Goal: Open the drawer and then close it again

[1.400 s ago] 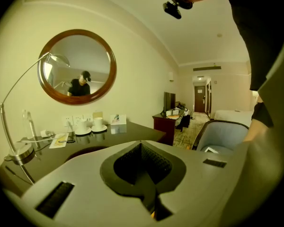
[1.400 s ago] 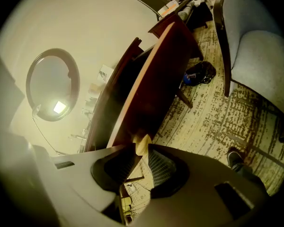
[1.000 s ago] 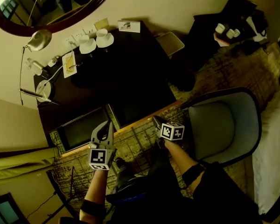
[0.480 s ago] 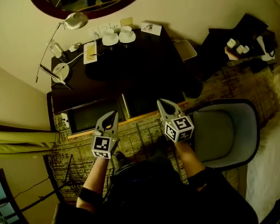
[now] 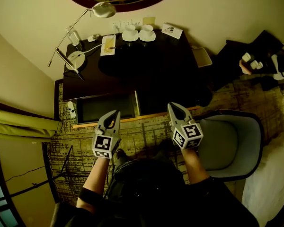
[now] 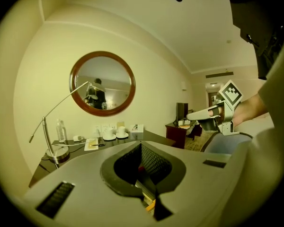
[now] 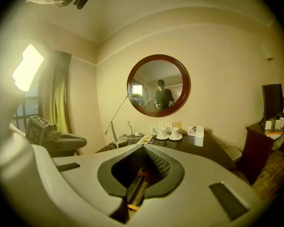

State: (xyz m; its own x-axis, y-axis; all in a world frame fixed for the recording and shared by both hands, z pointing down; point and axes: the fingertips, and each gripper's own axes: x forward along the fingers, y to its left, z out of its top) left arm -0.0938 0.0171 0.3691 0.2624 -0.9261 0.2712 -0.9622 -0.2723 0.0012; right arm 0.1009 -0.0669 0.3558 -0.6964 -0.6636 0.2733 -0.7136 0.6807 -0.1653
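The left tool (image 5: 114, 114) is keeping its jaws pressed together with nothing between them, and the right tool (image 5: 173, 107) is doing the same. Each is sitting in one of the person's hands, level and side by side, and pointing at the front of the furniture without touching it.

The dark rectangular drawer (image 5: 92, 109) is lying in the left half of that front, under the edge of the dark glossy wooden worktop (image 5: 151, 70) and just ahead of the left tool's tip. I cannot tell whether it is pushed fully in. A pale wooden strip (image 5: 146, 117) is running along the bottom of the front.

On the worktop, two white cups on saucers (image 5: 138, 33) are standing side by side at the back by the wall. A pale notepad (image 5: 108, 45) is lying to their left, and a slim metal desk lamp (image 5: 75, 59) is standing at the left end. A round mirror in a dark wooden frame (image 5: 132, 6) is hanging on the wall above. A grey padded armchair (image 5: 232, 141) is standing to the right on the patterned carpet (image 5: 146, 134).
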